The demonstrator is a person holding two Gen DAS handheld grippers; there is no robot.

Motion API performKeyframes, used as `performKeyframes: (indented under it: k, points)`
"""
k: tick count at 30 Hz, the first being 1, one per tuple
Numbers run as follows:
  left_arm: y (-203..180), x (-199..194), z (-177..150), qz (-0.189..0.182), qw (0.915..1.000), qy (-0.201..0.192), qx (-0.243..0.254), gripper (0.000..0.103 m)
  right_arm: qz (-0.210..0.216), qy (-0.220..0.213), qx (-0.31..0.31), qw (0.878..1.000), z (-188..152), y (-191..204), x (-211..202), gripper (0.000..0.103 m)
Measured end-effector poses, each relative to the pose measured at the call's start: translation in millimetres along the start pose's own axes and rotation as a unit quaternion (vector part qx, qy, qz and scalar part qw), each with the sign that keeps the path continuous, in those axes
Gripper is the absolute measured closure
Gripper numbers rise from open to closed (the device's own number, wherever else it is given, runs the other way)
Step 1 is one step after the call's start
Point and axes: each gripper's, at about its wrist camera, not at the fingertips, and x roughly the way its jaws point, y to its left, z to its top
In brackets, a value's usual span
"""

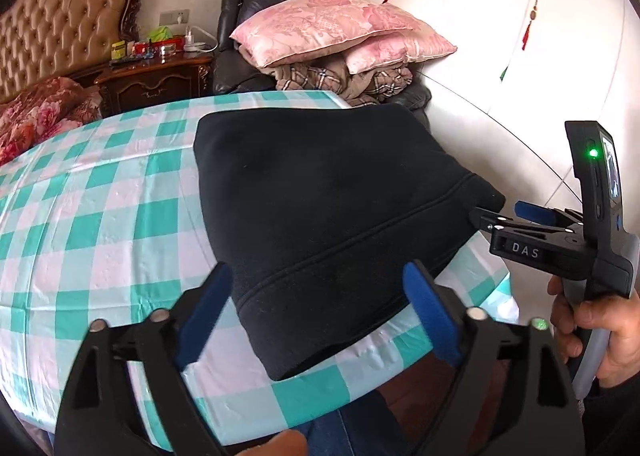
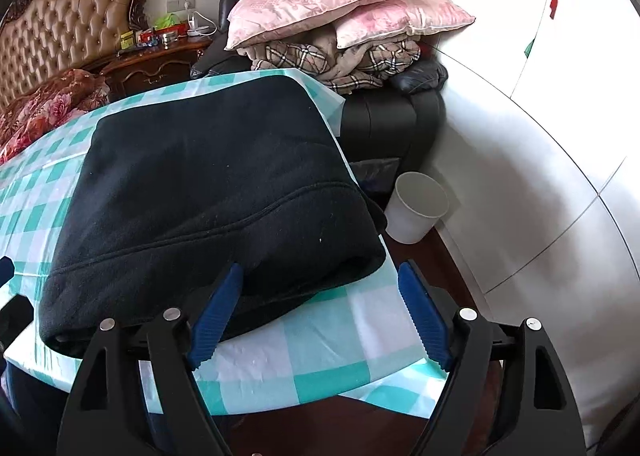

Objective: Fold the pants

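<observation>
Pillows [image 2: 340, 4] stack behind pants [image 2: 208, 176]; bin [image 2: 416, 208] stands beside table [image 2: 320, 368].

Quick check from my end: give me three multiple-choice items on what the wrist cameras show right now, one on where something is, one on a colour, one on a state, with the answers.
1. Where do the folded pants lie?
A. on the checked tablecloth
B. on the floor
C. on the pink pillows

2. What colour are the pads of the left gripper?
A. red
B. blue
C. yellow

3. How does the right gripper stand?
A. shut on the pants
B. shut on nothing
C. open

Answers: 1 A, the dark bundle rests on the green and white cloth. 2 B, both pads show blue. 3 C, its jaws stand wide apart, clamping nothing.
</observation>
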Motion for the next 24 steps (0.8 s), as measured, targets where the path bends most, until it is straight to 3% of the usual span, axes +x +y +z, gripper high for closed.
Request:
performKeyframes:
  k: [5, 24]
  points:
    - [-9, -3, 3, -0.017, 0.9998, -0.002, 0.010, 0.002, 0.001, -0.001, -0.001, 1.000, 1, 1, -2, 0.026]
    - [2, -11, 26, 0.031, 0.9993, -0.023, -0.003, 0.002, 0.009, -0.018, 0.003, 1.000, 4, -2, -26, 0.026]
